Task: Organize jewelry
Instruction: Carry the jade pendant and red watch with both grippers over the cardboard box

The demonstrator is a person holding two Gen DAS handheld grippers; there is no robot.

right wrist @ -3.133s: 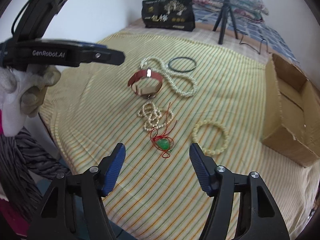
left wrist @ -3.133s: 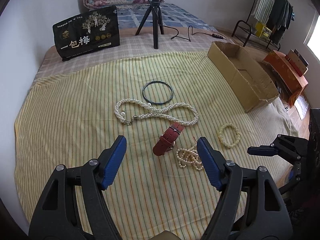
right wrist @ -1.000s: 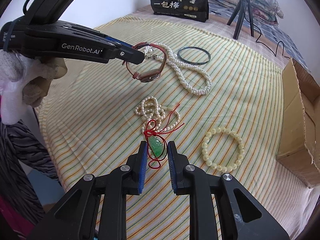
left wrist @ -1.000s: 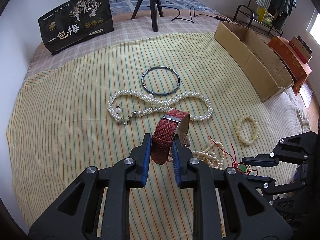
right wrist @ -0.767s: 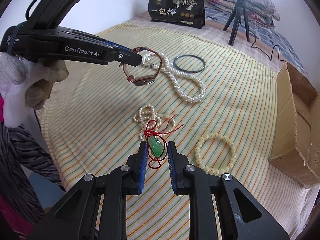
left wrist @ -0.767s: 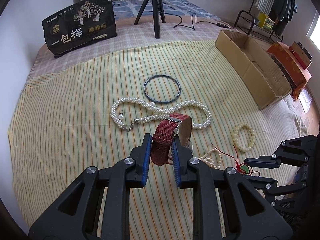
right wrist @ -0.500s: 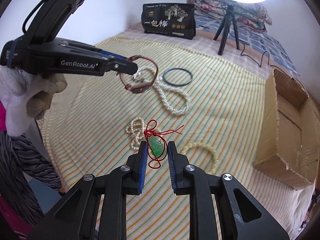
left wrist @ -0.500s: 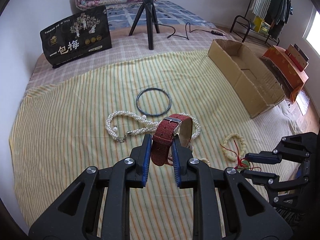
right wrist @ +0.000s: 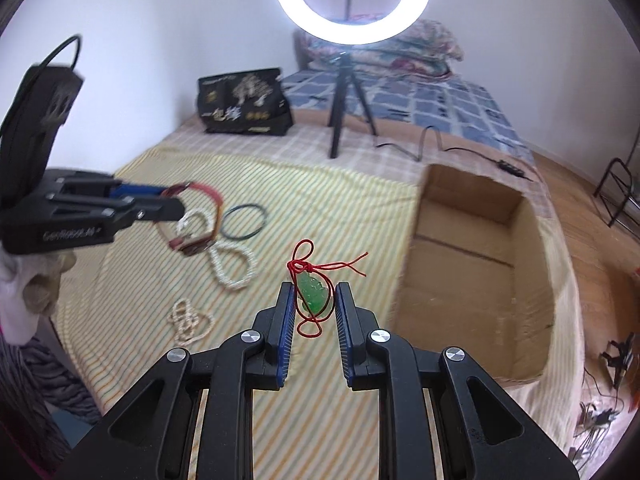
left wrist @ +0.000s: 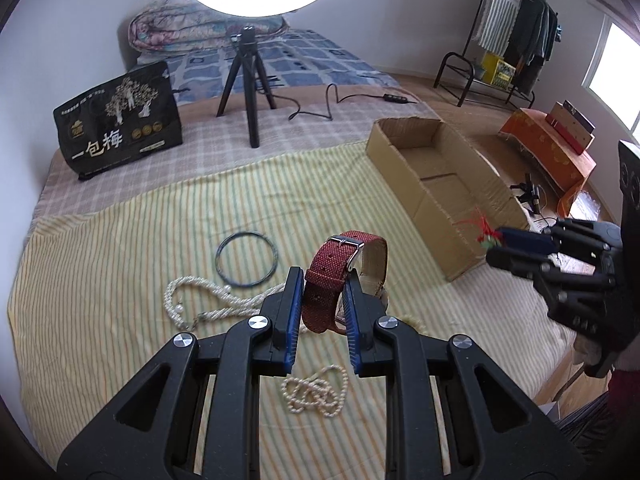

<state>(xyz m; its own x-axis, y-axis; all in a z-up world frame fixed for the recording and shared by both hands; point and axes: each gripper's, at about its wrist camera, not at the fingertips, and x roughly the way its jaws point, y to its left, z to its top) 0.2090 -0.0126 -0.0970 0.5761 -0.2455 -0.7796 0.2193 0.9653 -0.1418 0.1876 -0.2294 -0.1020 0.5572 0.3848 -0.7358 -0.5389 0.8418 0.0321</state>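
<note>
Since three seconds back, both pieces have come up off the bed: the red-strap watch (left wrist: pixel 347 276) and the green jade pendant (right wrist: pixel 314 297) on its red cord were lying on the striped cloth, and now each is in the air, with the views swung up and toward the cardboard box (left wrist: pixel 476 184).

The pendant is pinched between the blue pads of the right tool (right wrist: pixel 314 302), cord loops sticking up above and hanging below the jaws. From there the box lies ahead and to the right, close, its open mouth facing up and its long axis running away from the camera. In the left wrist view the right tool (left wrist: pixel 496 246) sits right by the box's near corner, so I'd say the right hand is clearly the nearer one and probably drops first.

The watch is clamped by its strap in the left tool (left wrist: pixel 320 300), buckle end up, case hanging behind the strap. The box is off to its right and farther ahead, well apart, so that hand has more of a sideways trip.

Still on the cloth: the long pearl necklace (left wrist: pixel 208 308), the dark bangle (left wrist: pixel 245 259) and the small pearl strand (left wrist: pixel 314 394). The beaded bracelet I can't spot in either view.
</note>
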